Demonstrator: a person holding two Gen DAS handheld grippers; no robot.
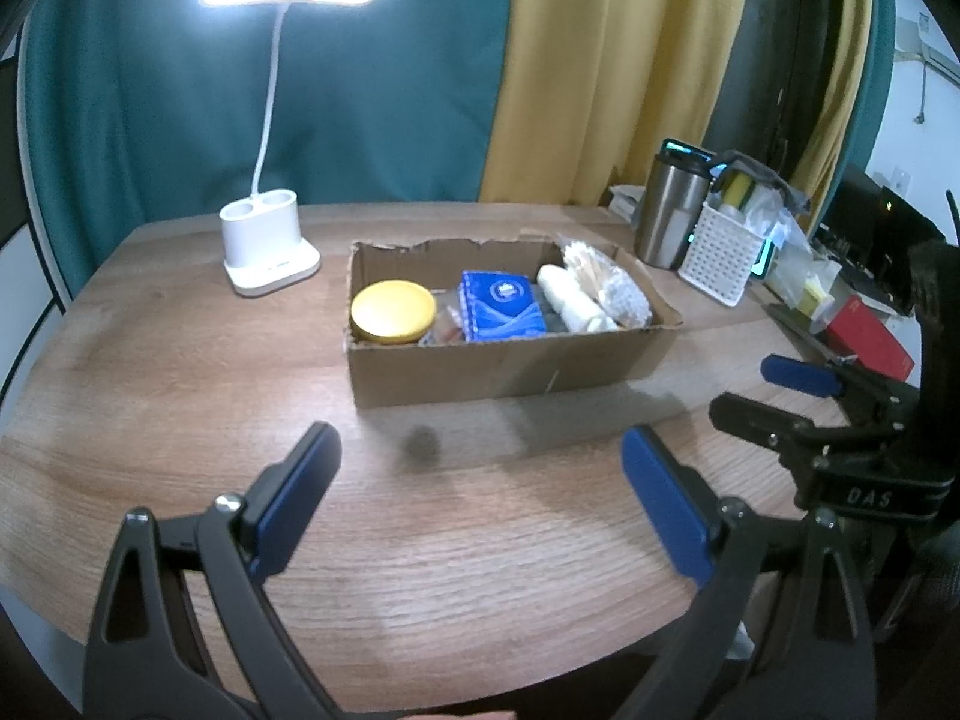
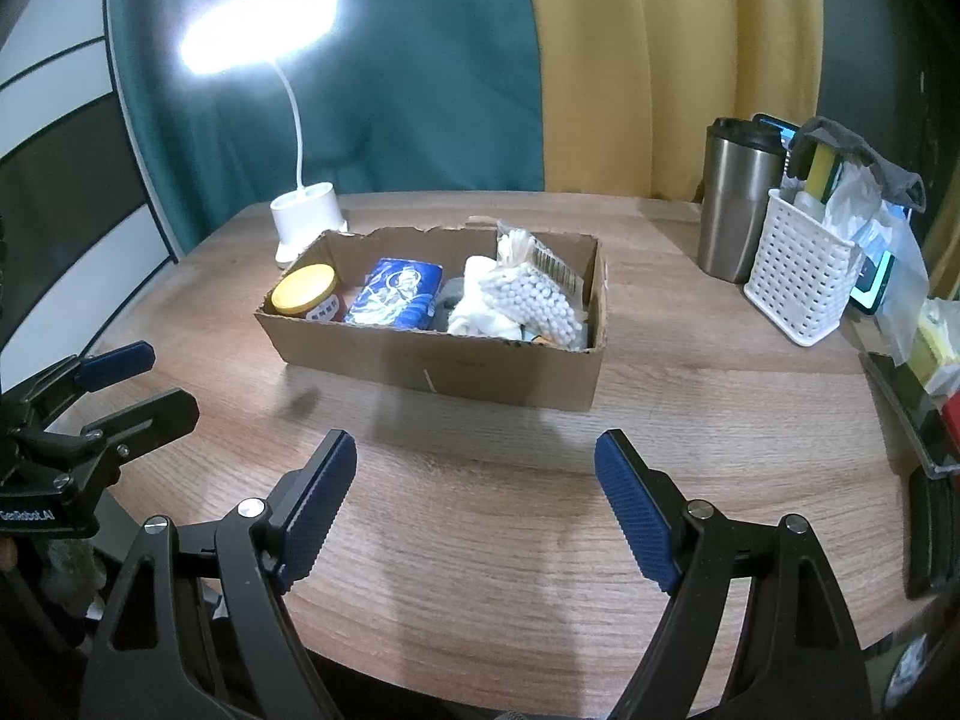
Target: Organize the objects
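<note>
both grippers sit low over the near edge of the wooden table [image 1: 180, 360], jaws spread wide and nothing between the blue pads. left gripper [image 1: 480, 492] and right gripper [image 2: 474, 504] each tilt downward toward the tabletop, side by side and apart from one another; each shows at the edge of the other's view.

well ahead of the fingertips lies the torn cardboard box [image 1: 480, 369], apart from both tools. inside it, from the lamp side: a jar with a yellow lid [image 1: 393, 310], a blue packet [image 1: 501, 305], a white roll, perhaps cloth or gauze [image 1: 573, 300], and a clear bag of small white balls [image 2: 537, 300] with a bag of cotton swabs [image 2: 517, 246] behind.

beyond the box stands a lit white desk lamp [image 1: 270, 246]. off to the right are a steel tumbler [image 2: 741, 198] and a white perforated basket [image 2: 798, 282], just beside each other.
</note>
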